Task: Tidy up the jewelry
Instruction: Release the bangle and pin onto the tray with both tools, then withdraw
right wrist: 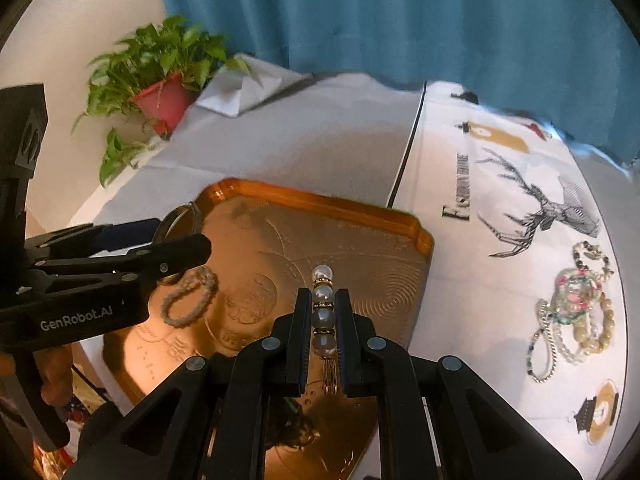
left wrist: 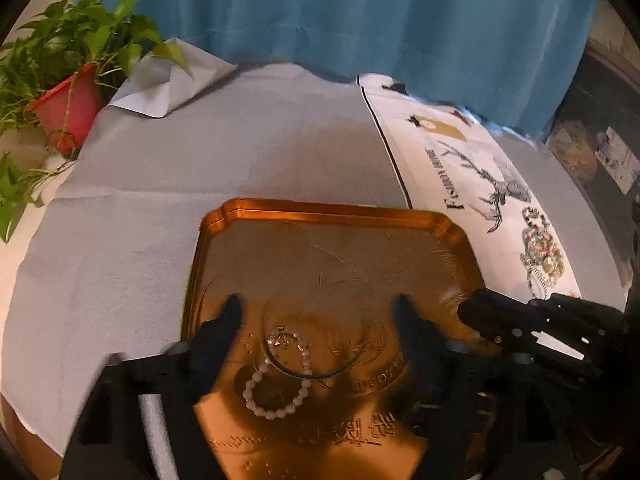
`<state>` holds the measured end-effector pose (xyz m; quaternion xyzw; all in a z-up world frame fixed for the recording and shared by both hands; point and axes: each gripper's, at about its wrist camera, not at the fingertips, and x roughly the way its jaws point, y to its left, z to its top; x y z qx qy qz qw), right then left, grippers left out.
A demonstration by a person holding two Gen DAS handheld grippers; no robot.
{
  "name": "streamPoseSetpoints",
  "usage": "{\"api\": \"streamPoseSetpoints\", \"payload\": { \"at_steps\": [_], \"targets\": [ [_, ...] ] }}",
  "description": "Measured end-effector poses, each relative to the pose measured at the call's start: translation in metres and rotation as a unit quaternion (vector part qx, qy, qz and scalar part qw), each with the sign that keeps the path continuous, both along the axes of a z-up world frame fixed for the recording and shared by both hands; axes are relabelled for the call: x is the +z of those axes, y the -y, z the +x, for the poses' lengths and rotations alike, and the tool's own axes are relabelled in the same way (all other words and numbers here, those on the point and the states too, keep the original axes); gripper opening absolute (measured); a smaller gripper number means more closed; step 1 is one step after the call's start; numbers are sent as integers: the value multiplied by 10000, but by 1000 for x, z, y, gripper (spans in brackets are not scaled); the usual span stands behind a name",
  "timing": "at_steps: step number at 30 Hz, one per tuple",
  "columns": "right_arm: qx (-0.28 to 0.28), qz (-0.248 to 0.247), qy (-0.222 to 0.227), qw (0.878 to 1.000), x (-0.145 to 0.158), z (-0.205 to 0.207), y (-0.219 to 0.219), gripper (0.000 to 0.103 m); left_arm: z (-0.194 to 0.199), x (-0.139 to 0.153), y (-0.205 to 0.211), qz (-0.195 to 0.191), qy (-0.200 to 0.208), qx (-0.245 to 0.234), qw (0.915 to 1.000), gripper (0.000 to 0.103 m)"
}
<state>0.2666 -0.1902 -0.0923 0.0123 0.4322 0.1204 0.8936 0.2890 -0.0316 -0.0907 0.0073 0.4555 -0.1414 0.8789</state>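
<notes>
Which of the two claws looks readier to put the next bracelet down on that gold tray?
The right gripper: it is shut on a pearl bracelet above the gold tray. The left gripper is open and holds nothing, over a beaded bracelet already on the tray.

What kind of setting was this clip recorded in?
Probably a home room, at a cloth-covered table. A teal curtain hangs behind it, a potted plant sits in the corner, and a gold tray and a jewelry pile lie on top.

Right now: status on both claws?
Left claw open over tray, beaded bracelet below. Right claw shut on pearl bracelet. Nothing blocking.
</notes>
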Motion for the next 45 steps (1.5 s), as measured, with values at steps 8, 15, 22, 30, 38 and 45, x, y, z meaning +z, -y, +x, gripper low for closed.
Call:
{"api": "streamPoseSetpoints", "payload": {
  "at_steps": [8,15,22,30,38,45],
  "targets": [
    [-166,-174,-217,9995,9,-26,11,61,-50,21,-26,268,348,531,9976,96],
    [-215,-104,278,9993,57,-148,14,67,-161,50,-42,-263,574,900,9939,99],
    [-66,-297,738,9968,87,-263,1,71,-252,78,-33,-219,685,672,9951,99],
    [37,-286,1042,9941,108,-341,-10,73,-320,106,-20,-34,1099,438,9930,99],
    [44,-322,1331,9906,124,-368,-3,75,-340,122,-15,-103,1282,406,9909,100],
    [-6,-191,1378,9903,127,-371,4,75,-346,124,-7,77,1350,358,9902,100]
  ]
}}
